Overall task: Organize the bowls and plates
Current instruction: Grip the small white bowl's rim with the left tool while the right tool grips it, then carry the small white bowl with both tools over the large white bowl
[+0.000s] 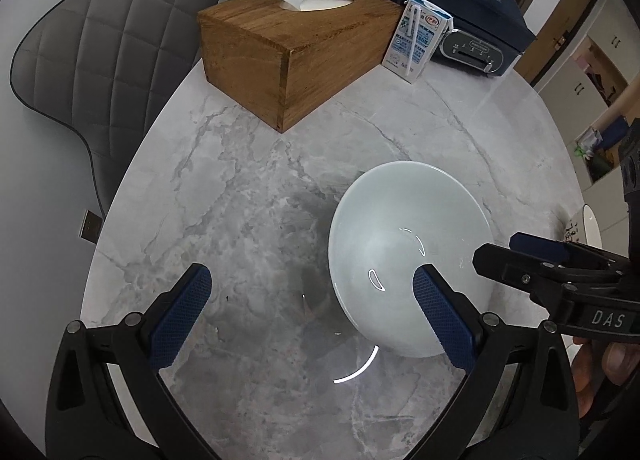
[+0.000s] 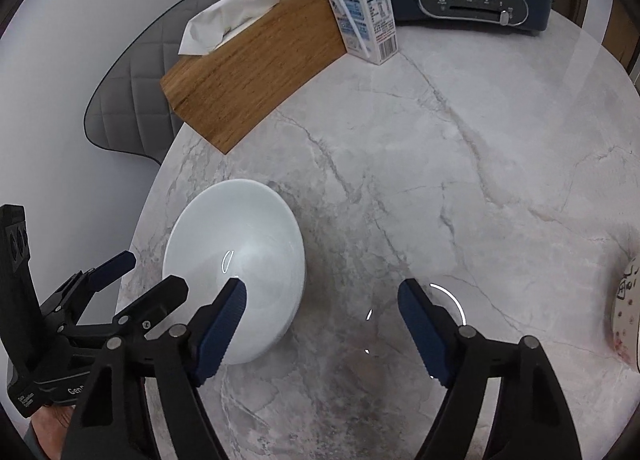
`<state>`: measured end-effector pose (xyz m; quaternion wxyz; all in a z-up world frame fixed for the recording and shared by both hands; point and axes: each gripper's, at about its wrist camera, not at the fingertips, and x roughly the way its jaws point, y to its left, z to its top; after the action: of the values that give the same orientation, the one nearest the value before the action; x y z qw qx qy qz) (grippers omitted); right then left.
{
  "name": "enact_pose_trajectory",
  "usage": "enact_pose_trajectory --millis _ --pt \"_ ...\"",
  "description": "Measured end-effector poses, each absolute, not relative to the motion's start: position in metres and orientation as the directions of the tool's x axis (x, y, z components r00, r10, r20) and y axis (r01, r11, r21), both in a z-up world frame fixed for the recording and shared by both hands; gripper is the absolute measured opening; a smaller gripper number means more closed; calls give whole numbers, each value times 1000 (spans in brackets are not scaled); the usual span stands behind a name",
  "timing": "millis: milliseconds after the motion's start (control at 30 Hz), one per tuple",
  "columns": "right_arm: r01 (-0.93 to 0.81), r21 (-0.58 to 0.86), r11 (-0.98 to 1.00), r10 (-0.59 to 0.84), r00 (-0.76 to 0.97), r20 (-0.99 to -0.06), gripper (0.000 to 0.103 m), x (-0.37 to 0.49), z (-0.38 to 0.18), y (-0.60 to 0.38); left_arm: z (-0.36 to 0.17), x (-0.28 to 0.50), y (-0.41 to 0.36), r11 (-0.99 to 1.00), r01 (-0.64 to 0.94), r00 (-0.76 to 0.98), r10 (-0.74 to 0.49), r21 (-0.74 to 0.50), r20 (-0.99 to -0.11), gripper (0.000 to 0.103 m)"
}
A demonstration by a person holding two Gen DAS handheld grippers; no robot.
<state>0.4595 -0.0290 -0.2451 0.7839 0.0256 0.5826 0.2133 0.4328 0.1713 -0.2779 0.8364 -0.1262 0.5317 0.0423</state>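
The bowl [image 1: 408, 256] is plain glossy white, round and deep, with smooth sloping walls that catch curved glints of light. It sits upright on the marble table [image 1: 248, 196], near the rim closest to the cameras.

The left gripper [image 1: 312, 316] hangs over it with its jaws spread wide and nothing between them; its right blue pad [image 1: 442, 320] lies across the bowl's near edge in the picture, though whether it touches I cannot tell. The right gripper [image 2: 322, 332] stands just beside the bowl, jaws also apart and empty, over bare stone.

The tabletop is pale grey, veined and polished. At the right edge a second white dish [image 2: 628, 308] with dark markings peeks in. Farther back stand a rectangular wooden tissue box [image 1: 288, 56] with a white tissue, a small milk carton [image 1: 416, 40] with a straw, and a dark blue cooker [image 1: 460, 0]. A grey quilted chair [image 1: 108, 48] sits beside the table.
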Motion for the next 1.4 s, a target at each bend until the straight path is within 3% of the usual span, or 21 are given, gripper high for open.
enact_pose_trajectory --millis 67,133,200,333,400,500,533,567,600,700,1400 --pt "-290 295 910 364 221 -905 75 463 -250 -29 -283 437 173 961 -204 422 -88 -189 -902 86" --pt "-275 305 912 366 209 -907 74 467 -255 -29 -287 439 174 960 -202 414 -95 -193 -906 62" --pt "-264 318 911 374 198 -906 74 469 -259 -28 -292 441 174 960 -202 399 -100 -194 -912 48" --pt "-276 321 906 377 182 -908 70 469 -265 -23 -298 440 175 955 -203 399 -119 -214 -909 48" --pt "-288 316 904 374 173 -911 54 468 -268 -19 -299 440 175 953 -202 401 -129 -225 -907 48" --pt "-297 313 902 369 156 -916 42 467 -271 -13 -300 442 171 955 -184 392 -147 -234 -908 33" --pt "-300 312 901 368 151 -917 37 467 -273 -12 -302 443 170 954 -180 388 -154 -239 -909 31" --pt "-302 315 900 370 147 -917 27 466 -274 -11 -303 443 169 955 -179 386 -155 -238 -910 31" --pt "-305 318 898 374 145 -916 22 465 -273 -10 -304 443 168 953 -177 382 -163 -245 -910 22" --pt "-317 327 891 387 150 -910 14 464 -270 -7 -304 444 164 948 -168 379 -192 -271 -905 10" --pt "-330 316 889 388 179 -904 13 445 -244 -9 -265 429 152 955 -141 402 -188 -263 -896 8"
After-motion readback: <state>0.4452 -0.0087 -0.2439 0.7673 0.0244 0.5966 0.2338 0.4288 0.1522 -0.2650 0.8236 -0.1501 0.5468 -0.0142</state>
